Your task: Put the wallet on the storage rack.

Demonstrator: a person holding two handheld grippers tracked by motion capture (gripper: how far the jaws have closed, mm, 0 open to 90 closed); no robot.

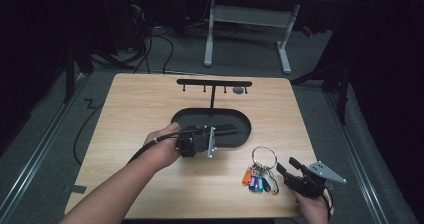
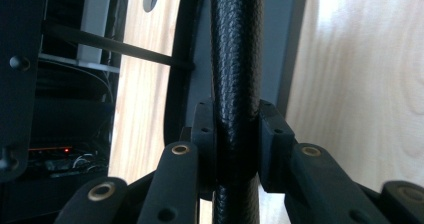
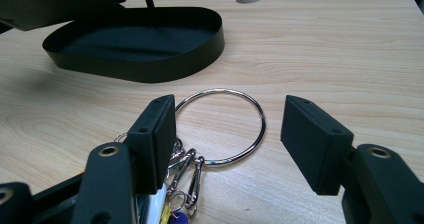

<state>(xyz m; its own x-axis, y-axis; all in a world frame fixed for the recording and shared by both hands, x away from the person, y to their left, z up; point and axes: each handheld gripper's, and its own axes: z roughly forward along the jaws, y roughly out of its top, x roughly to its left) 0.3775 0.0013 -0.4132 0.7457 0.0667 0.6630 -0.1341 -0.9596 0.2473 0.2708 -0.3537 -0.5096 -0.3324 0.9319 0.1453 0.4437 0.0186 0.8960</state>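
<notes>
While the left gripper (image 1: pixel 216 136) clamps a black textured bar (image 2: pixel 236 59) over the tray (image 1: pixel 182 117), right gripper (image 1: pixel 286 165) open, key ring (image 3: pixel 222 126) lying between its jaws, untouched.

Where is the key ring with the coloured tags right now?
In the high view the key ring lies flat on the table's near right part, just right of the black oval tray, its coloured tags toward the person, directly before the open right claw.

Black oval tray (image 1: pixel 240 125), silver ring (image 1: pixel 264 157) with orange, purple, blue, yellow tags (image 1: pixel 259 181), pale woodgrain table (image 1: pixel 150 104).
</notes>
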